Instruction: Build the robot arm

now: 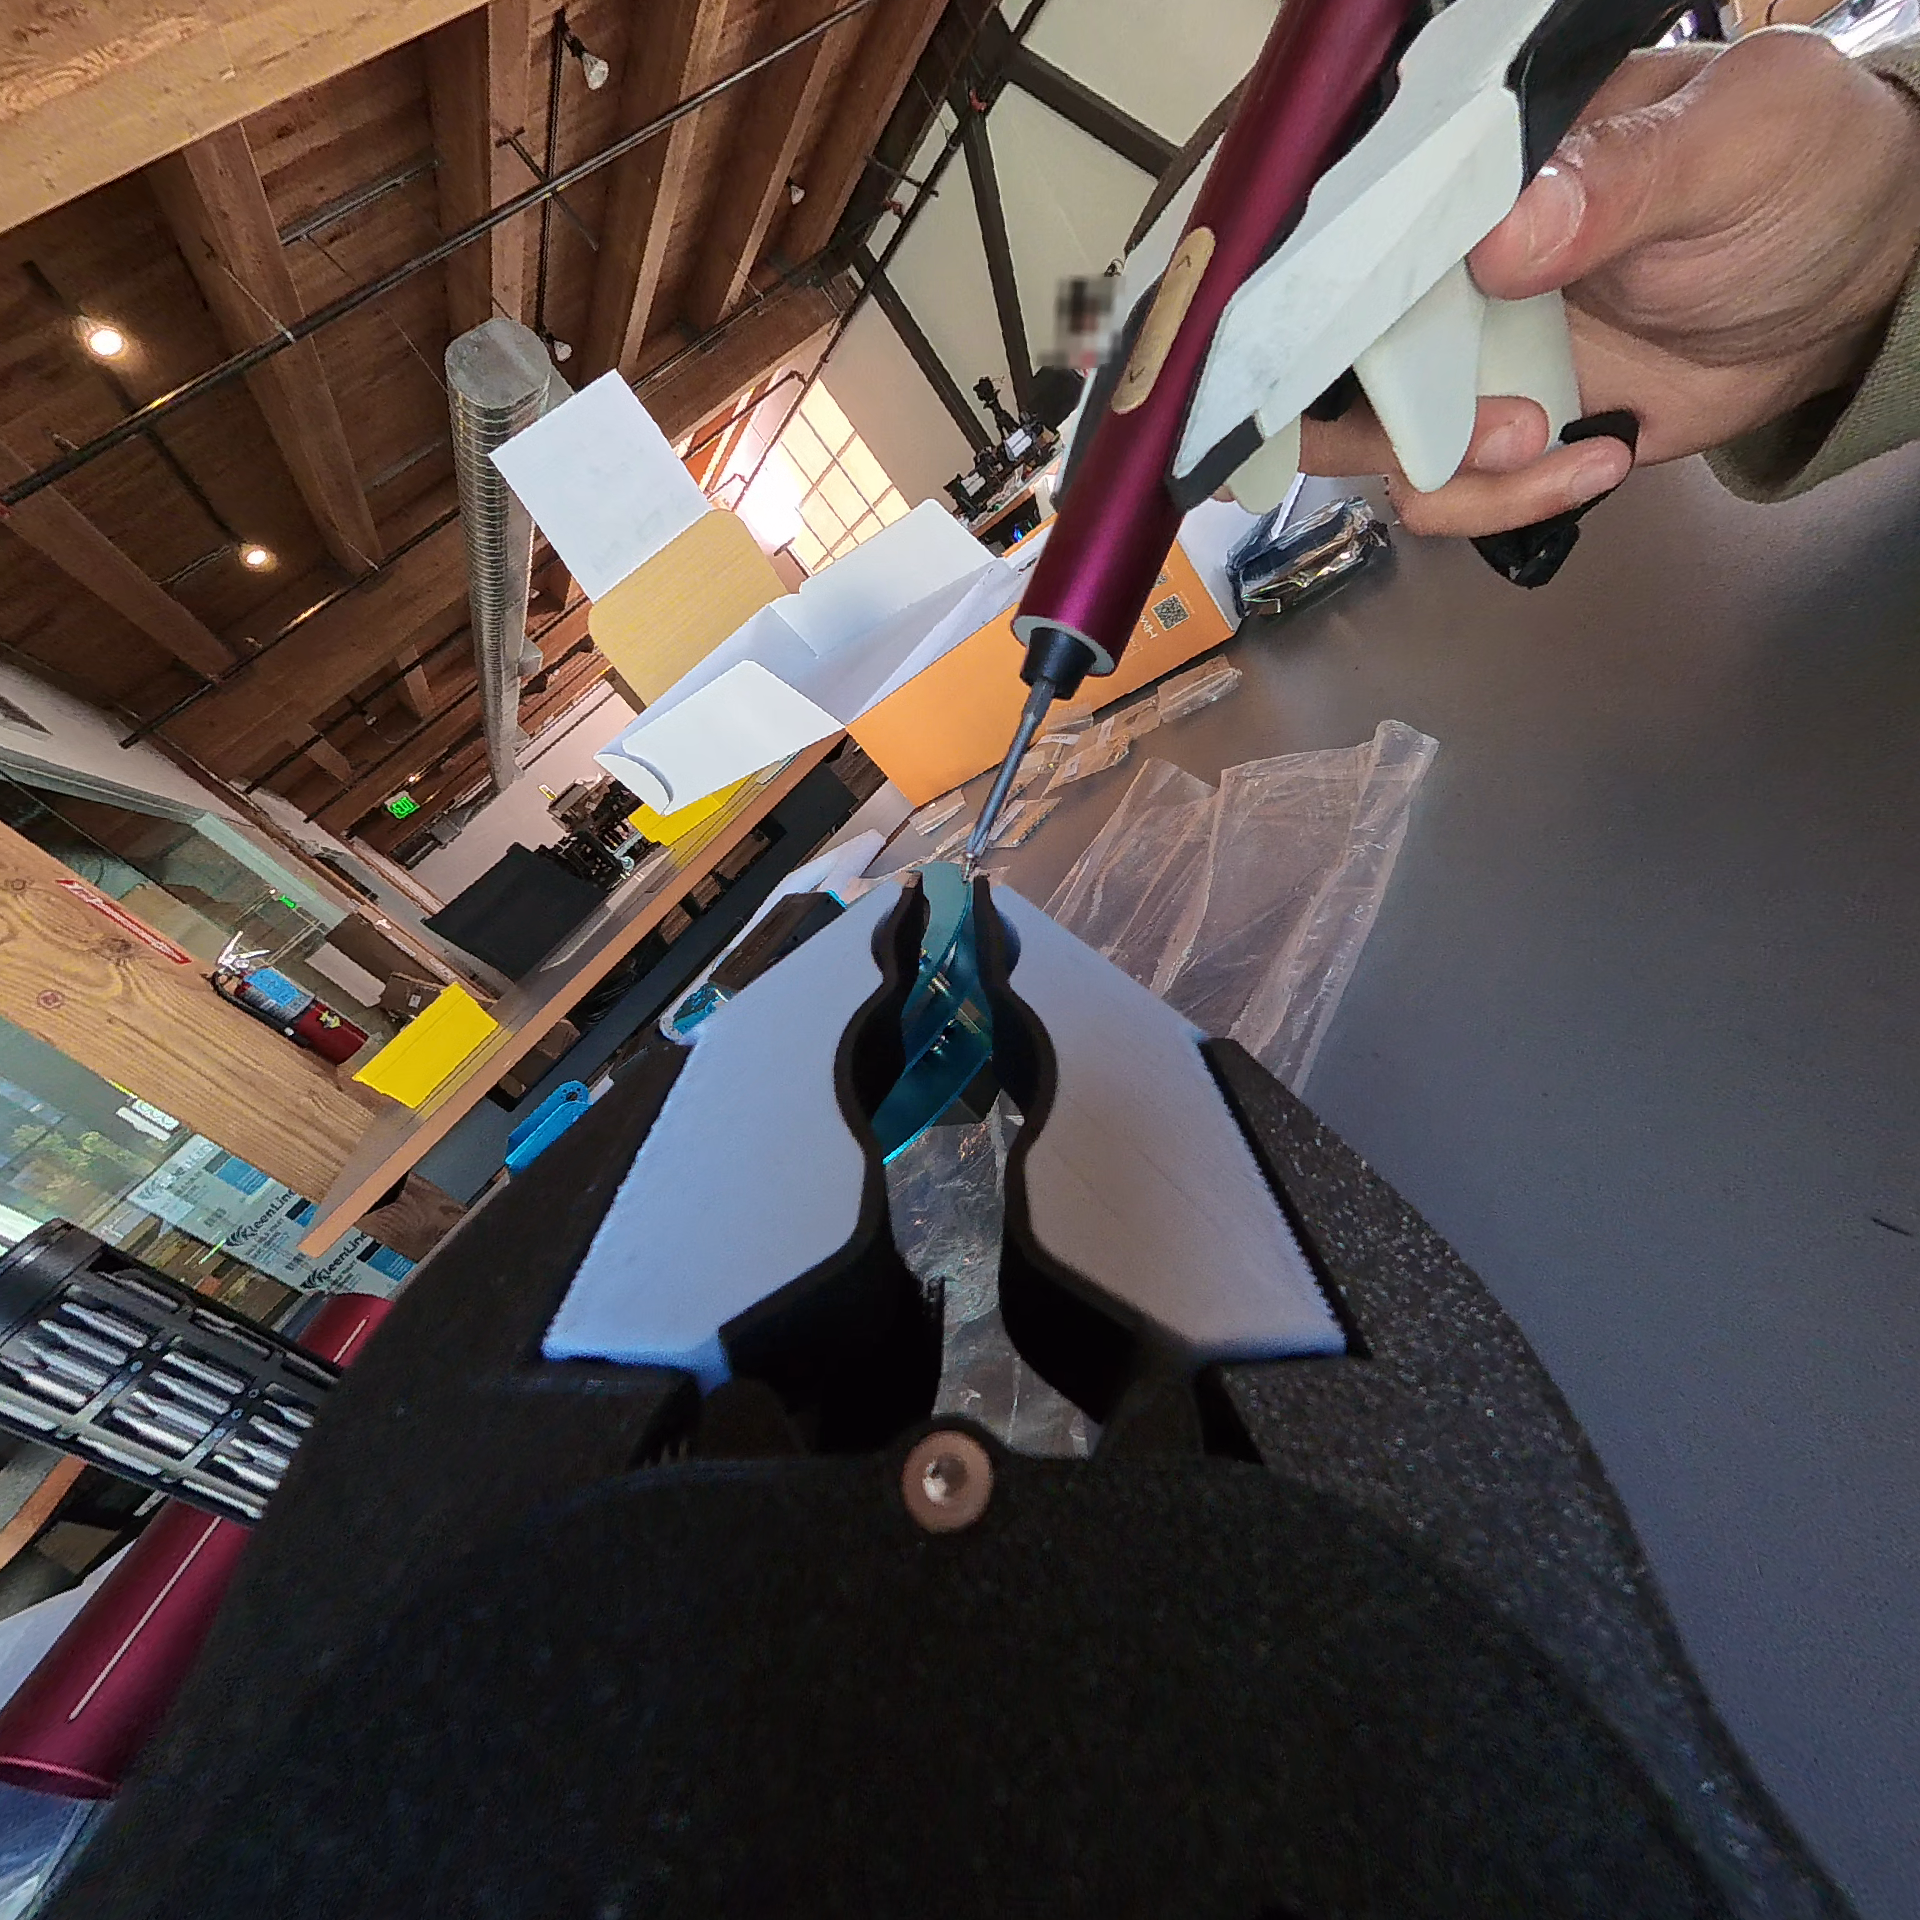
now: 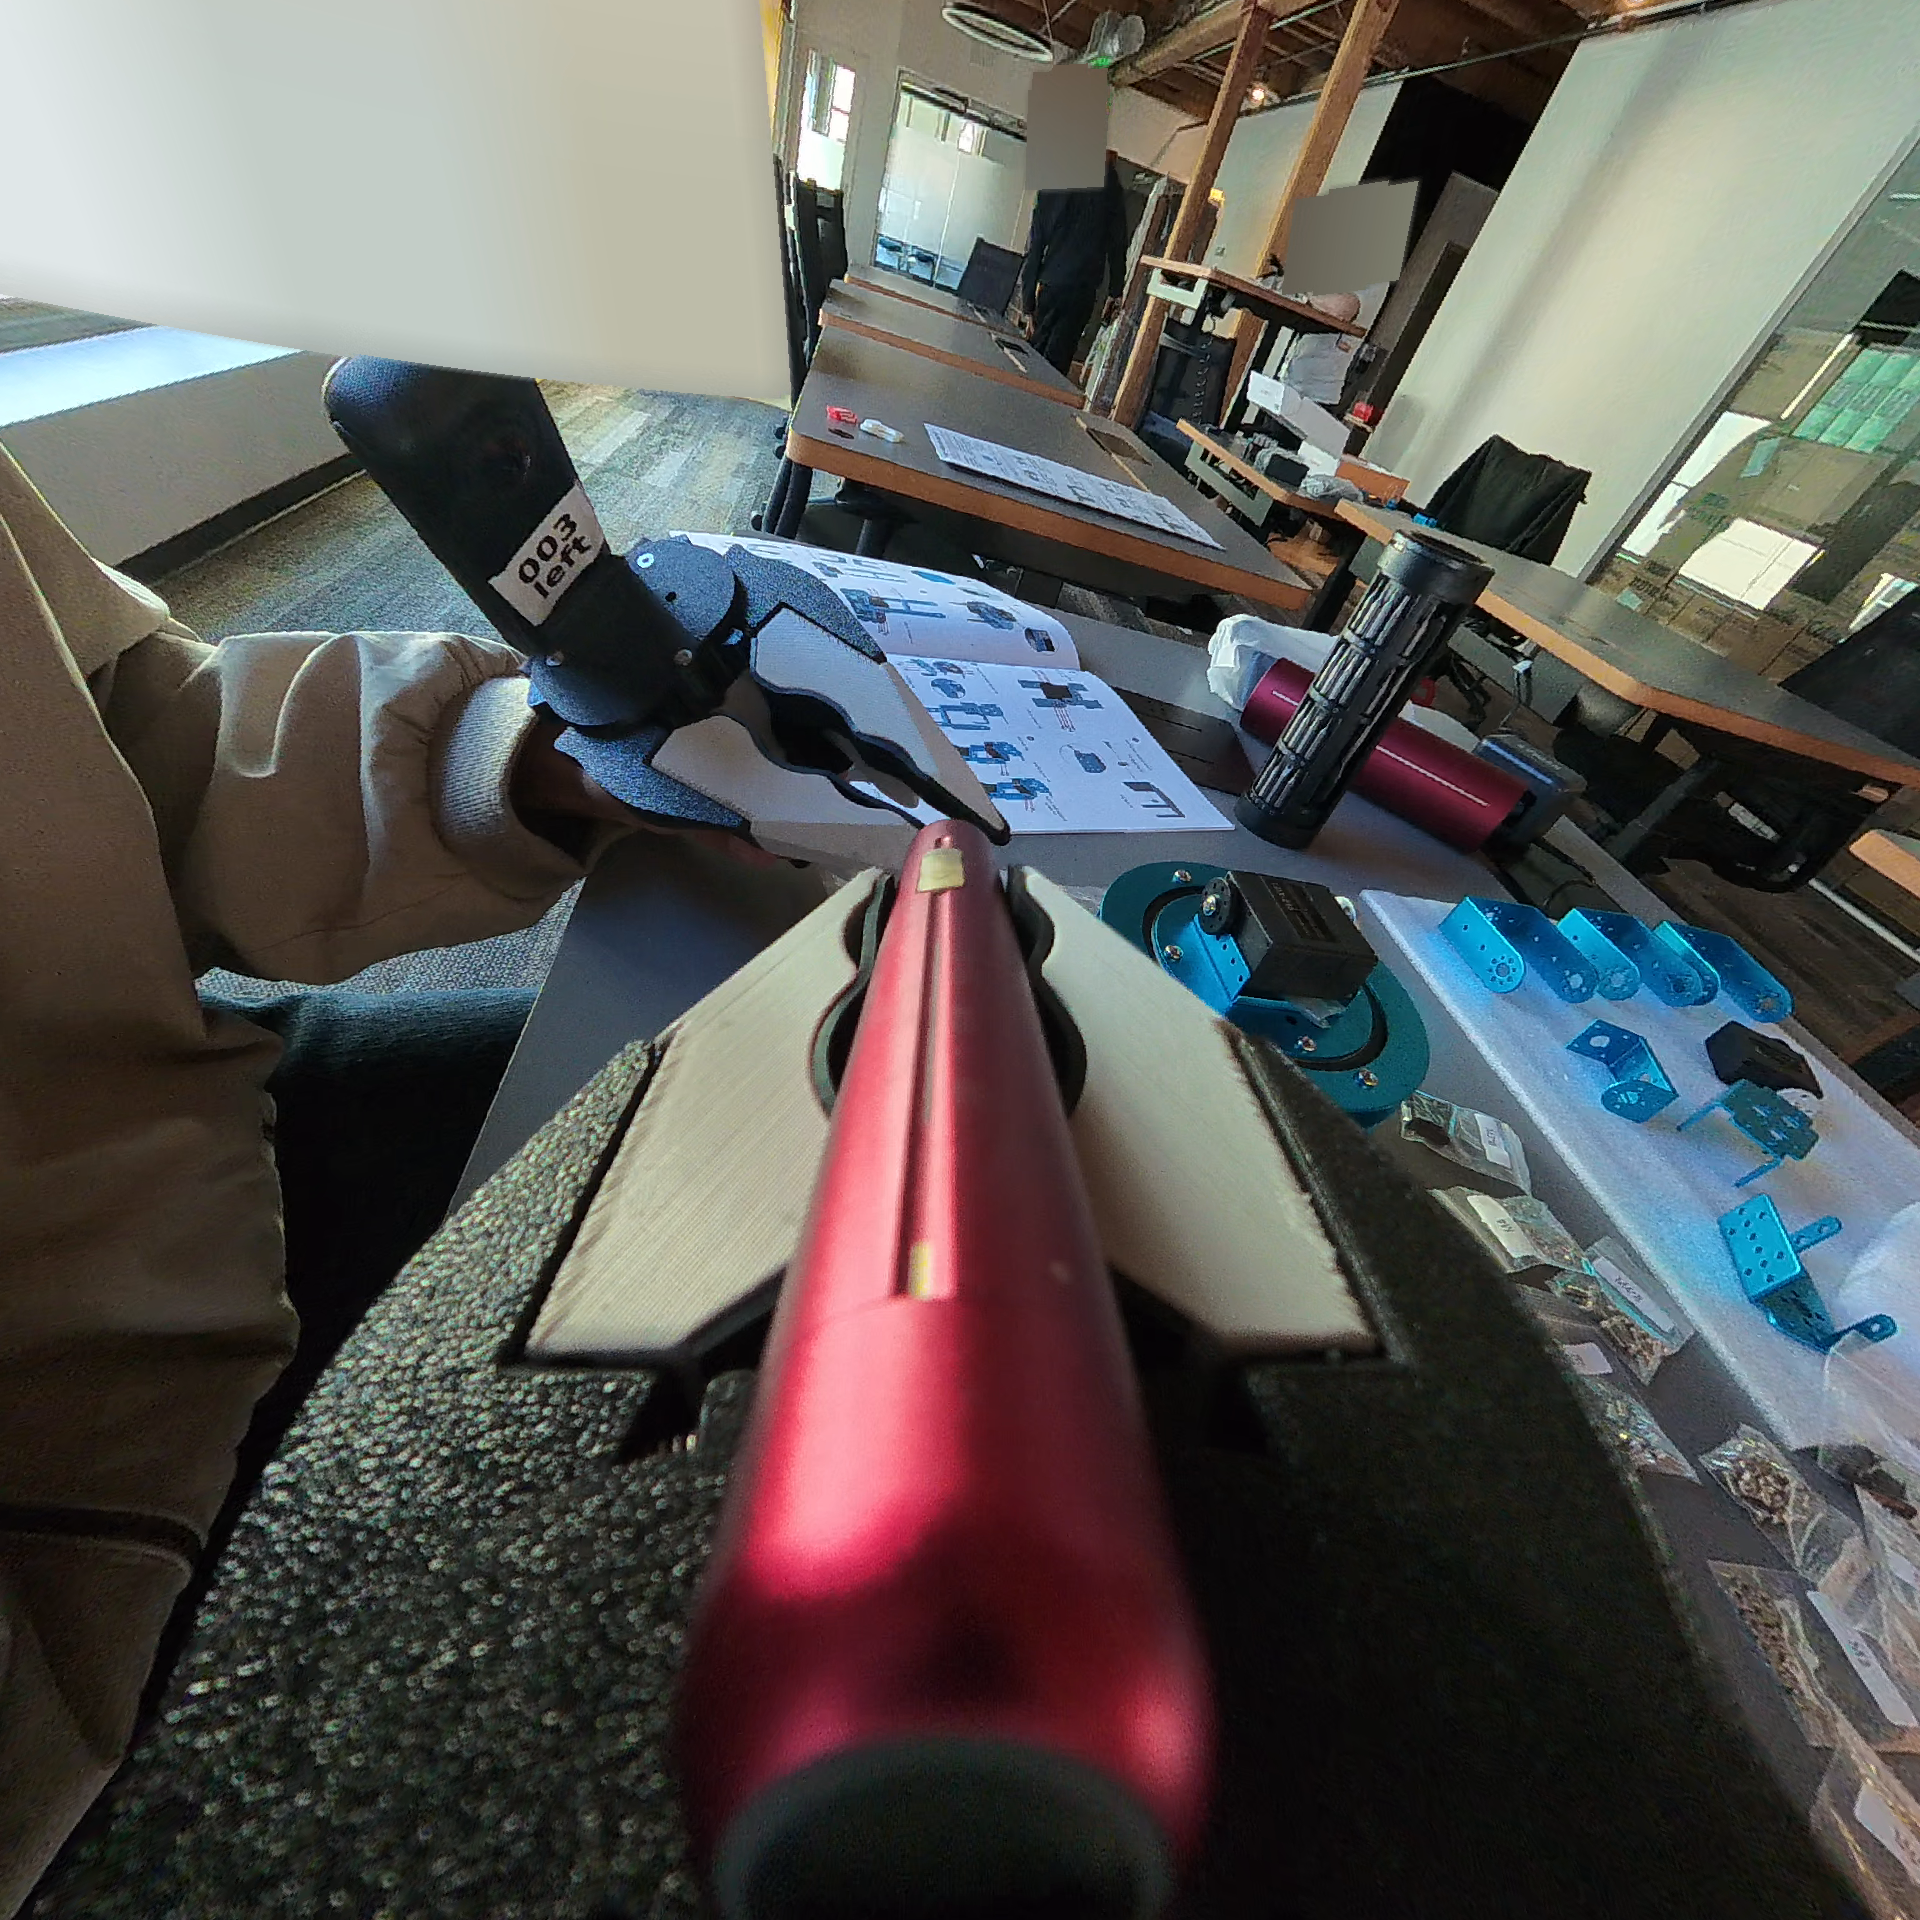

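Note:
My right gripper (image 2: 945, 878) is shut on a red electric screwdriver (image 2: 935, 1247) that lies along its fingers. In the left wrist view the screwdriver (image 1: 1132, 416) slants down from that gripper (image 1: 1174, 457), and its thin bit (image 1: 1003, 769) ends right at my left gripper's (image 1: 945, 883) tips. The left jaws stand nearly closed, and I see nothing between the tips. Through their narrow gap shows a teal round plate (image 1: 940, 1008). It lies on the grey table (image 2: 665, 935) carrying a black servo (image 2: 1299, 925), just right of the left gripper (image 2: 987, 826).
An open instruction booklet (image 2: 1039, 717), a black bit holder (image 2: 1351, 696) and a red case (image 2: 1392, 758) lie behind. Blue brackets (image 2: 1621, 956) sit on white foam (image 2: 1507, 1091) at right, with small screw bags (image 2: 1475, 1132). A clear plastic bag (image 1: 1247, 873) and an orange box (image 1: 966, 717) lie farther off. The gap from one gripper's tips to the other's is roughly 7 centimeters.

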`<state>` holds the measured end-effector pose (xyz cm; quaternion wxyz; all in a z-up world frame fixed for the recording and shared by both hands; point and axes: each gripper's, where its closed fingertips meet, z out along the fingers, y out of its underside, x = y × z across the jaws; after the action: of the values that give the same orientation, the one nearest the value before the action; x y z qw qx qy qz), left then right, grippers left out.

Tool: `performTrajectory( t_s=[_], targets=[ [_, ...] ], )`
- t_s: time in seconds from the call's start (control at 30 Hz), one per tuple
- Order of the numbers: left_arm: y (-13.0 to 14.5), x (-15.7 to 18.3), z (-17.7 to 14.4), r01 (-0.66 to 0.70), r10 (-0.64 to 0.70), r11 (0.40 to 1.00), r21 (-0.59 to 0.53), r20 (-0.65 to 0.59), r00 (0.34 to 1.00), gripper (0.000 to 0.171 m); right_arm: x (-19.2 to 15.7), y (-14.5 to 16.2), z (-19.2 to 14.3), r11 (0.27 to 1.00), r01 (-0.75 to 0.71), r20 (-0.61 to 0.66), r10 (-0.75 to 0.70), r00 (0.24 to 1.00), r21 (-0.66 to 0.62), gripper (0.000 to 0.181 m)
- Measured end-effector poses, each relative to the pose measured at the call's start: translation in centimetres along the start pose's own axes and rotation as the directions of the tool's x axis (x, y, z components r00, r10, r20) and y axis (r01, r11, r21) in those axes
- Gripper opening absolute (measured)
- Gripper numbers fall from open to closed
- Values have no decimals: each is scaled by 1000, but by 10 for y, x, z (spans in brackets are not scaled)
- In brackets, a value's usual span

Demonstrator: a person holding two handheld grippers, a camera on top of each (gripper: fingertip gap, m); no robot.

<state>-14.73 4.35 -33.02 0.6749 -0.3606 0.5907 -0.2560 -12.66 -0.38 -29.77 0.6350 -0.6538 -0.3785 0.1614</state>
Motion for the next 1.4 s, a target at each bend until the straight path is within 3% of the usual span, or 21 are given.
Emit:
performTrajectory(
  t_s=[0.2, 0.3, 0.43, 0.57, 0.67, 0.77, 0.9, 1.0, 1.13, 1.4],
  targets=[
    [6, -2, 2, 13, -13, 1000, -24, 9, 1000, 8, 4, -2, -2, 1000, 21, -27, -21, 999, 4, 21],
    [20, -17, 4, 51, -43, 994, -94, 81, 996, 8, 9, -1, -3, 996, 88, -89, -88, 992, -10, 21],
    [24, -42, -5, 151, -131, 984, -93, 192, 973, 10, 15, 2, -1, 985, 169, -176, -172, 969, -35, 21],
    [10, -53, -37, 315, -300, 949, -18, 258, 918, 13, 20, 5, 2, 984, 176, -262, -181, 948, -42, 21],
    [9, -33, -70, 470, -447, 881, -60, 219, 867, 17, 18, 9, 4, 969, 227, -334, -245, 910, -93, 21],
    [-5, 13, -108, 615, -610, 783, -89, 84, 788, 24, 14, 12, 6, 949, 275, -404, -315, 859, -154, 21],
    [-1, 69, -163, 654, -658, 738, -167, 41, 752, 25, 5, 11, 8, 920, 329, -452, -391, 802, -212, 21],
    [7, 102, -186, 743, -753, 639, -198, 32, 657, 24, 4, 10, 8, 889, 377, -475, -458, 751, -261, 21],
    [18, 125, -184, 821, -842, 524, -226, 10, 540, 25, 3, 14, 10, 854, 420, -465, -520, 716, -308, 21],
    [12, 139, -158, 890, -913, 407, -203, -120, 390, 25, 3, 15, 17, 804, 444, -502, -595, 628, -396, 21]
  ],
)
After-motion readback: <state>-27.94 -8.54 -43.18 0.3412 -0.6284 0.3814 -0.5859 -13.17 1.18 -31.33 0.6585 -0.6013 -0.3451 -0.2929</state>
